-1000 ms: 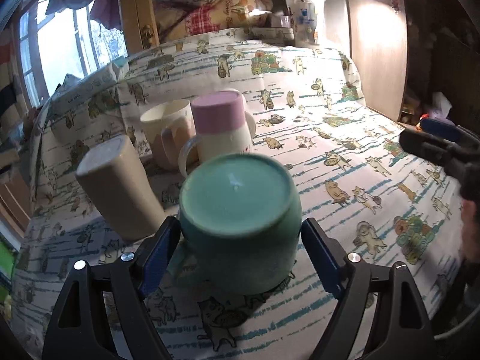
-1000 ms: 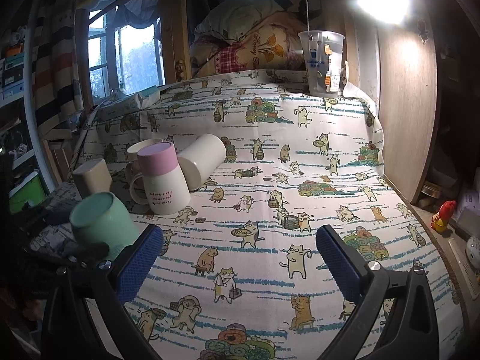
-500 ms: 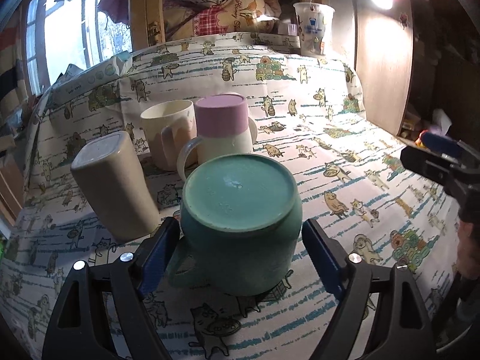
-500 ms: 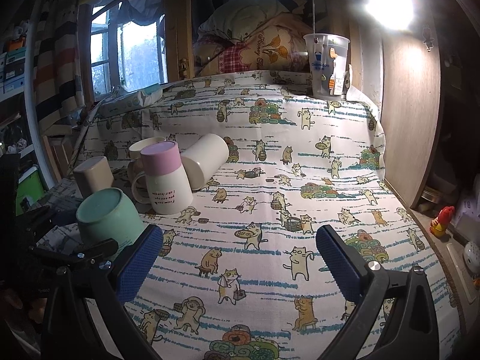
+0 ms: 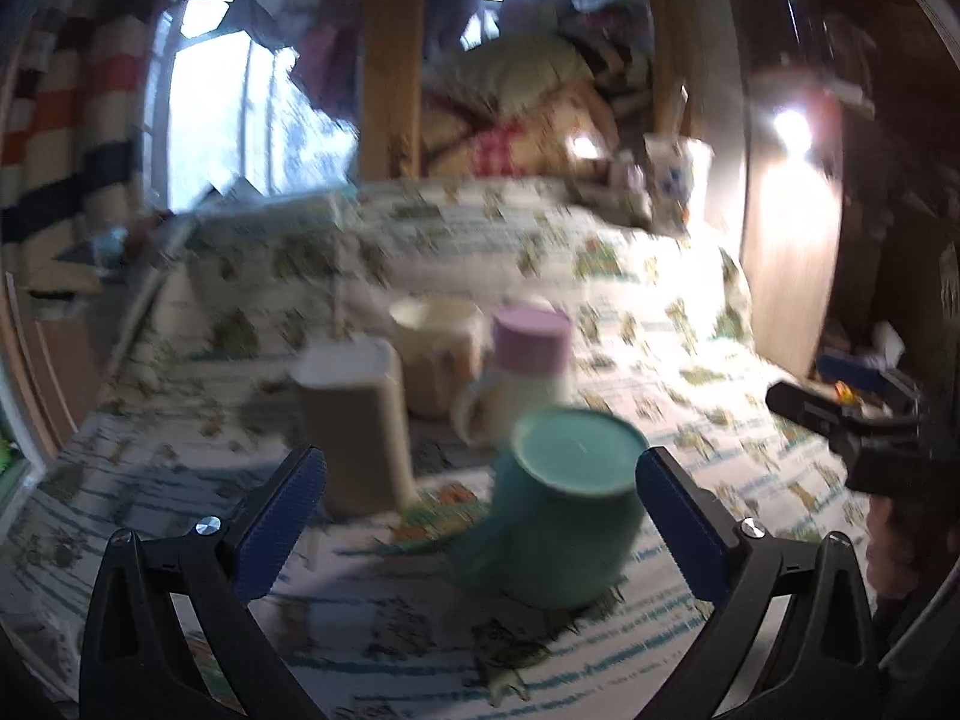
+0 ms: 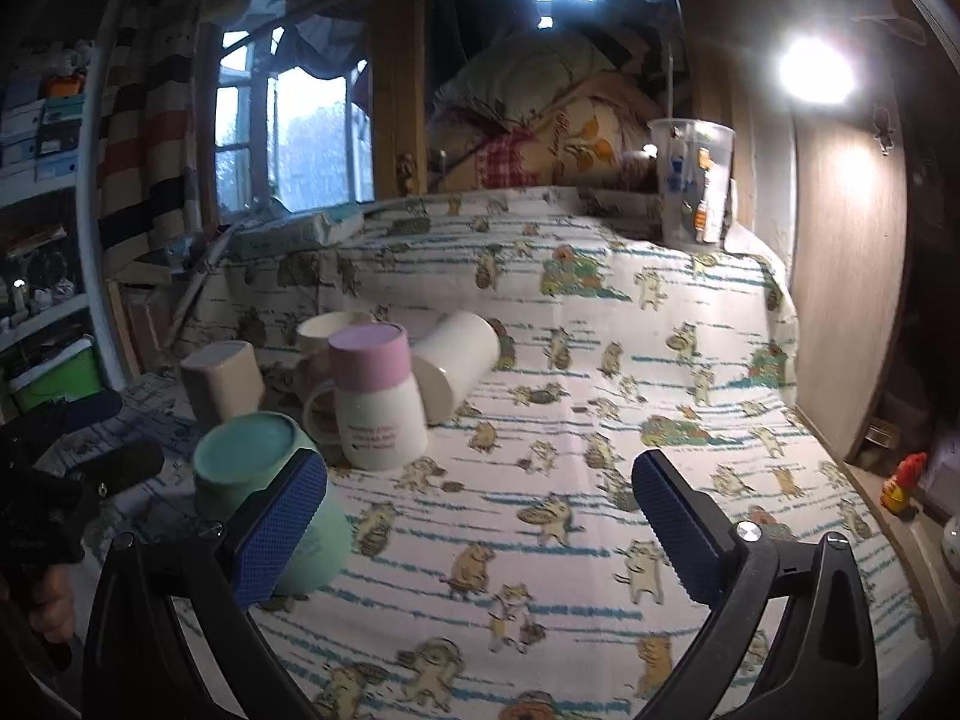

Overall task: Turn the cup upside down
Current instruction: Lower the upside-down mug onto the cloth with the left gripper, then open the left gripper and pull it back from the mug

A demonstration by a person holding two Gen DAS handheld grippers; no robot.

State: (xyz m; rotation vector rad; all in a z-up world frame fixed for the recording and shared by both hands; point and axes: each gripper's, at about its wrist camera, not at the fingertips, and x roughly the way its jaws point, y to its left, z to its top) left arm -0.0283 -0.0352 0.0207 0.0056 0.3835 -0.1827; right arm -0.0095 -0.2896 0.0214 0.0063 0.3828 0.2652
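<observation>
A teal mug stands upside down on the cat-print cloth, base up; it also shows in the right wrist view. My left gripper is open, its blue pads apart, and the mug sits free toward the right pad. The left wrist view is blurred by motion. My right gripper is open and empty over the cloth, right of the mugs. The left gripper shows in the right wrist view at the left edge.
Behind the teal mug stand a beige tumbler, a cream mug and a pink-topped mug, all close together. A white cup lies on its side. A clear plastic cup stands at the back right. A wooden panel borders the right.
My left gripper has let go of the teal mug, opened wider and pulled back and up. The mug stays upside down on the cloth. The right gripper has hardly moved.
</observation>
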